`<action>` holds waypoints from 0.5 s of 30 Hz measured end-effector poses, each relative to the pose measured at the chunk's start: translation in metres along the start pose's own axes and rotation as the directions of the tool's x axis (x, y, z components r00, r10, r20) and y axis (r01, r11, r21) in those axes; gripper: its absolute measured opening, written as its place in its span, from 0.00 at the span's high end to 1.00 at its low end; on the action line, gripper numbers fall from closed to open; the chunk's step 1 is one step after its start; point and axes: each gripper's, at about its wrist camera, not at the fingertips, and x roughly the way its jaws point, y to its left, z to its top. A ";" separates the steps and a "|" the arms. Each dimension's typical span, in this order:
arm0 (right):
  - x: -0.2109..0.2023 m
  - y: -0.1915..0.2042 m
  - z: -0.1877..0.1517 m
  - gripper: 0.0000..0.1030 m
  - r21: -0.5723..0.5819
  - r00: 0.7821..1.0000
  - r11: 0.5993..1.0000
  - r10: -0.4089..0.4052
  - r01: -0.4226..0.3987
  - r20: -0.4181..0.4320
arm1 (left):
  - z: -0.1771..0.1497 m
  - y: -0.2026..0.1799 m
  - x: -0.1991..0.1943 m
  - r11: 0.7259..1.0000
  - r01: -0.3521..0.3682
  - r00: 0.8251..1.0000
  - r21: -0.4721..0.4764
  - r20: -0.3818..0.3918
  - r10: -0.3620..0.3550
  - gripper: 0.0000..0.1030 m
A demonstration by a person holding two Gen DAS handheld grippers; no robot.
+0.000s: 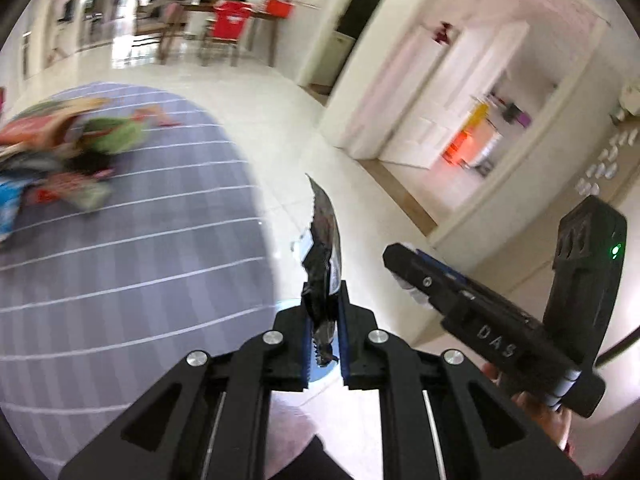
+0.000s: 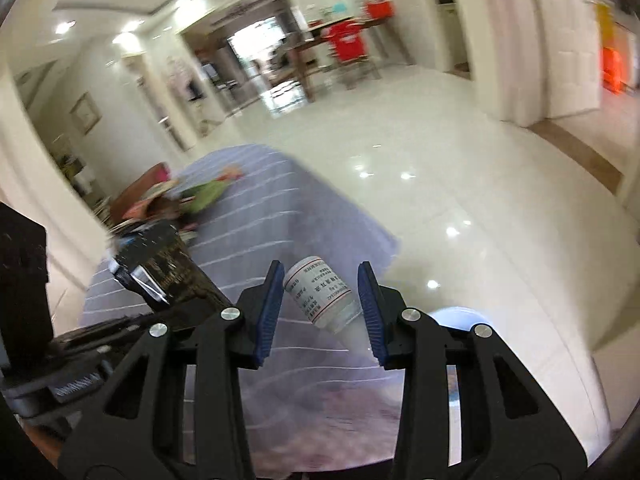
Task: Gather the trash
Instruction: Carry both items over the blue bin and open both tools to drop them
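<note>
My left gripper [image 1: 325, 312] is shut on a black, shiny snack wrapper [image 1: 325, 256] that sticks up out of the jaws, held off the right edge of the table. The same wrapper [image 2: 168, 276] shows at the left of the right wrist view. My right gripper [image 2: 320, 304] is shut on a small white pill bottle [image 2: 320, 300] with a printed label, gripped at an angle above the table edge. The right gripper [image 1: 472, 300] also shows at the right of the left wrist view. A pile of colourful wrappers [image 1: 60, 152] lies at the far left of the table.
The table has a blue-grey cloth with white stripes [image 1: 140, 260]. A pale round rim [image 2: 460, 316], partly hidden, shows below my right gripper. Beyond is a glossy white tiled floor [image 2: 460, 184], white doors [image 1: 420, 100], and a dining table with a chair draped in red [image 1: 230, 20].
</note>
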 end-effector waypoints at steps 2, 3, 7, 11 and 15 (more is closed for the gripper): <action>0.000 -0.023 0.000 0.62 0.034 1.000 0.999 -0.016 0.016 0.007 | 0.003 -0.013 0.018 1.000 0.016 1.000 0.014 -0.021 -0.016 0.90; 0.002 -0.035 0.001 0.50 0.050 1.000 0.999 -0.020 0.019 0.016 | 0.006 -0.020 0.030 0.999 0.023 0.999 0.024 -0.031 -0.022 0.90; 0.014 -0.067 0.000 0.40 0.085 0.998 0.994 -0.063 0.063 -0.003 | 0.012 -0.038 0.065 0.998 0.023 0.997 0.051 -0.075 -0.019 0.90; 0.009 -0.095 -0.002 0.40 0.135 0.996 0.987 -0.088 0.088 -0.003 | 0.012 -0.053 0.090 0.996 0.008 0.993 0.085 -0.115 0.002 0.90; 0.000 -0.106 -0.004 0.39 0.143 0.993 0.983 -0.119 0.116 0.011 | 0.007 -0.064 0.108 0.994 0.011 0.989 0.110 -0.151 0.006 0.90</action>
